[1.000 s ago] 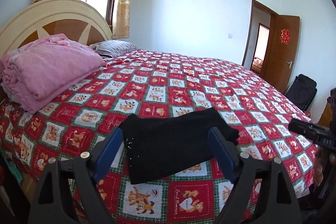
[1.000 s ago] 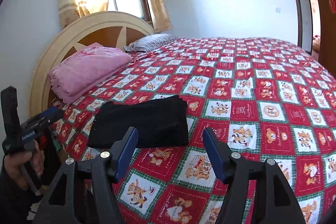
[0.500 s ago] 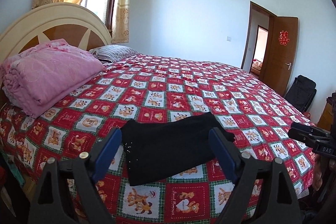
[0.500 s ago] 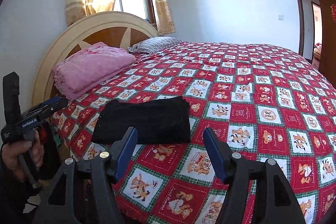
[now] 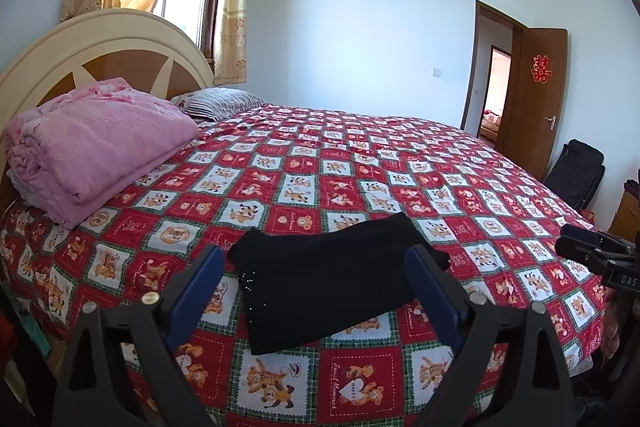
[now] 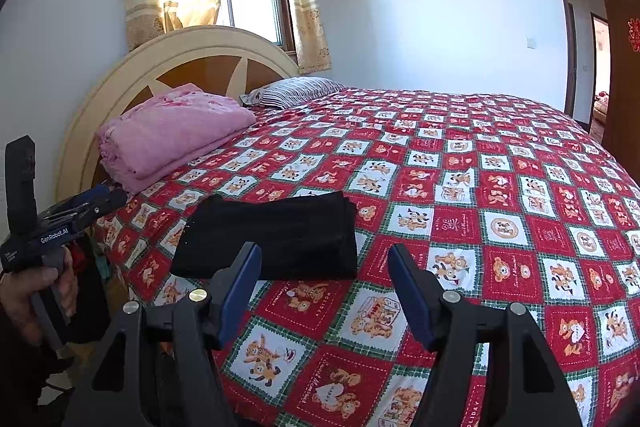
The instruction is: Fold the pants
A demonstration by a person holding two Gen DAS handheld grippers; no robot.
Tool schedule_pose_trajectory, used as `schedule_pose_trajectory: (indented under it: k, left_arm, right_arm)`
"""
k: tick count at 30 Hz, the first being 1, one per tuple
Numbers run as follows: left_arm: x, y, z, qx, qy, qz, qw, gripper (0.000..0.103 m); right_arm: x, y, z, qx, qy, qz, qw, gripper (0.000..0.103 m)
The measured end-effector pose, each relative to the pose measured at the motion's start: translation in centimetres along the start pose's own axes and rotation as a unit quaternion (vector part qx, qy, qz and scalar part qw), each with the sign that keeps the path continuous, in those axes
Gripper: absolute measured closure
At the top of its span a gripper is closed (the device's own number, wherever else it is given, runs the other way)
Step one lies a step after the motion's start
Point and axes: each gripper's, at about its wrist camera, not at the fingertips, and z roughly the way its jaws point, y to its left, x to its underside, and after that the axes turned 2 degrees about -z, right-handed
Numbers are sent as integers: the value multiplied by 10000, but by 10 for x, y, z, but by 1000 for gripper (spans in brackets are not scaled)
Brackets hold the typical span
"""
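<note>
1. Pants (image 5: 328, 275) – black, folded into a compact flat rectangle, lying on the bed (image 5: 360, 163) nr the front edge, my side. Placed there bc it's the closest flat bit of quilt within reach.
2. Left hand-held gripper (image 5: 316, 291) – jaws opening, almost fully spread; nothing pinched. Pants show between the blue pads in view but lie further off on the bed, not touched. Held back & aimed down at the bundle, prob. to look it over.
3. Right hand-held gripper (image 6: 324, 287) – jaws apart, approx. mid-spread, empty. Hangs over the quilt edge, just right of the pants; no contact.
4. Pink blanket (image 5: 92, 151) – folded, stacked by the headboard (image 5: 120, 43), well apart from the pants; not in the way.
5. Striped pillow (image 5: 224, 103) – at the head end, beyond the blanket.
6. Status, my judgement: fold looks done; both tools let go & clear.
</note>
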Motion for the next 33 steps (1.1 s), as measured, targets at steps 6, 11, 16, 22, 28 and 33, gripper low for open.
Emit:
schedule_pose_trajectory:
  k: [6, 11, 16, 22, 28, 33]
  left_arm:
    - [-2, -1, -4, 29, -75, 20, 10000, 0]
    - [-2, -2, -1, -58, -16, 50, 10000, 0]
    - [-3, -3, -1, -111, 20, 120, 9999, 0]
    - [-6, -6, -9, -183, -201, 160, 9995, 0]
    - [-8, -12, -9, -357, -280, 301, 9985, 0]
    - [-6, -8, -5, -232, -187, 139, 9995, 0]
  right_arm:
    - [0, 1, -1, -1, -30, -19, 10000, 36]
    - [0, 3, -1, 1, -47, -41, 10000, 36]
    - [0, 3, -2, 6, -56, -39, 10000, 36]
    - [0, 3, -2, 6, -53, -42, 10000, 36]
    - [0, 3, -3, 2, -59, -46, 10000, 35]
    - [0, 2, -1, 4, -28, -45, 10000, 35]
